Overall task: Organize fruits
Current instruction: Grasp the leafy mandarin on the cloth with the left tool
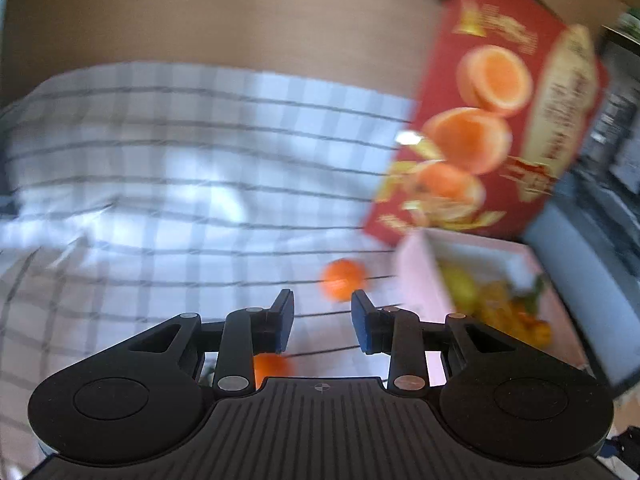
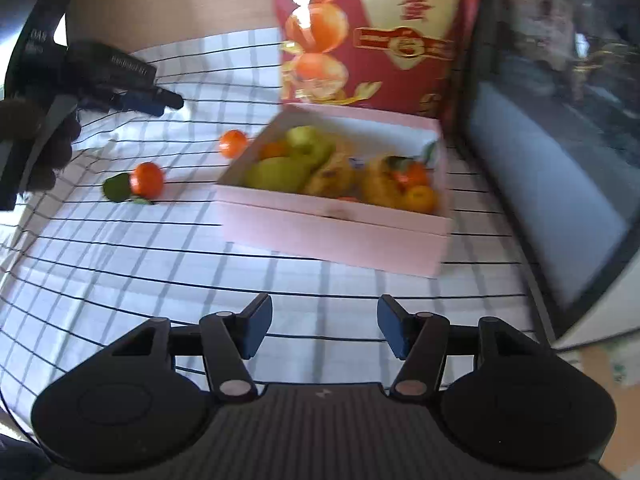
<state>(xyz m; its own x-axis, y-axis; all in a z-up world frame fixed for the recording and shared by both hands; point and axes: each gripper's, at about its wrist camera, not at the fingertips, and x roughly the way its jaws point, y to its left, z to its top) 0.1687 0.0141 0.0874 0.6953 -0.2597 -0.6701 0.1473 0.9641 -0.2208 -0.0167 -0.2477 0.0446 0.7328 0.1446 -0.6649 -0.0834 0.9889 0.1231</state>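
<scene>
Left gripper (image 1: 322,320), open and empty, hovers nearest two loose mandarins (image 2: 147,179) (image 2: 233,143) left of the pink fruit box (image 2: 332,236); right gripper (image 2: 325,326), open and empty, faces the box

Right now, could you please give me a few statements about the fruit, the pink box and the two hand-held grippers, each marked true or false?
1. Two mandarins lie on the checked cloth outside the pink box. True: one mandarin is near the box's corner, and a leafy mandarin is farther left.
2. The pink box is empty. False: it holds green pears and other yellow and orange fruit.
3. The right hand-held gripper is shut on a mandarin. False: it is open, with nothing between its jaws.
4. A red carton printed with oranges stands behind the pink box. True.
5. The left hand-held gripper is open. True.
</scene>
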